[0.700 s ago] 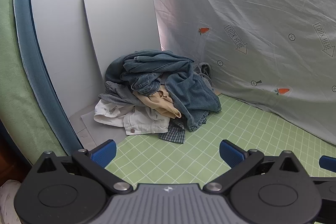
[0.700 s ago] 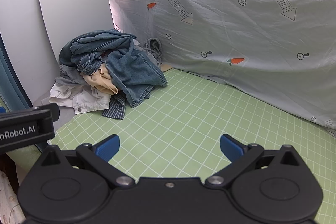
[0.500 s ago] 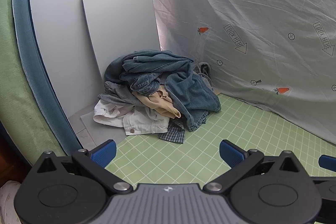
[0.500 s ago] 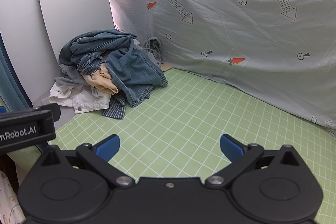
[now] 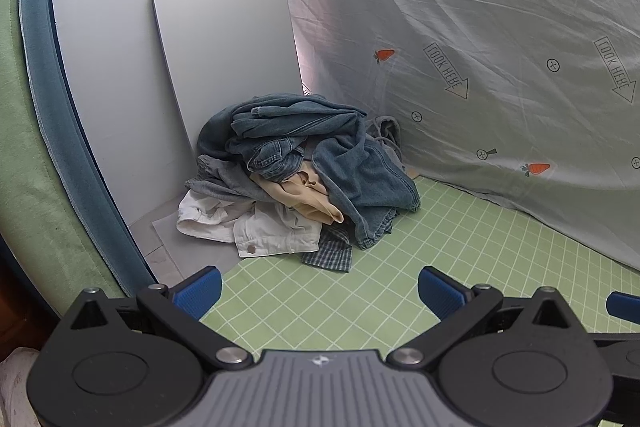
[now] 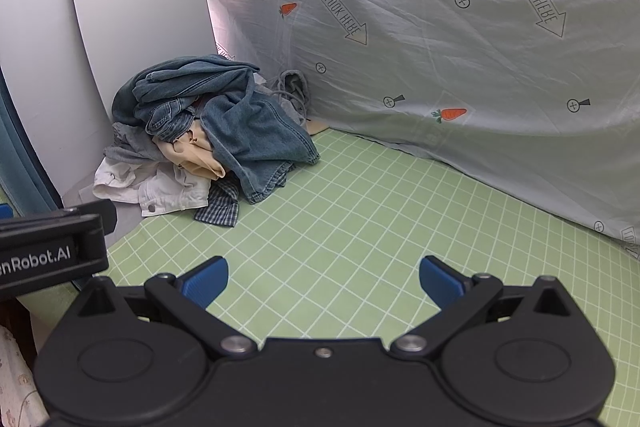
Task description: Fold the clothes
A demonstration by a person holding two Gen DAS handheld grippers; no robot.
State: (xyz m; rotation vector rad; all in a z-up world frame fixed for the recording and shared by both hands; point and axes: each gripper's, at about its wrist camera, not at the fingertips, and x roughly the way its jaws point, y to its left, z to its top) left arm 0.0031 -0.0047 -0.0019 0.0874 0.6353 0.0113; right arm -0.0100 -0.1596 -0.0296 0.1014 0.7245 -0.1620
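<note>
Denim dominates the pile of clothes (image 5: 296, 179), heaped in the far left corner of the table (image 6: 360, 219) with its green grid mat, against a leaning white board (image 5: 224, 59). Jumbled, the pile has no clear long axis; a white garment (image 5: 256, 231) and a checked one (image 6: 218, 205) stick out at its near edge. "LOOK HERE" arrows, mirrored, dot the grey sheet (image 6: 440, 39) behind. "nRobot.AI" reads on the left tool (image 5: 320, 291) in the right view. Both it and the right tool (image 6: 324, 279) are spread wide, gripping nothing, well short of the pile.

Both wrist views low, facing clothes pile (image 5: 296, 175) (image 6: 208, 135), left nearer
</note>
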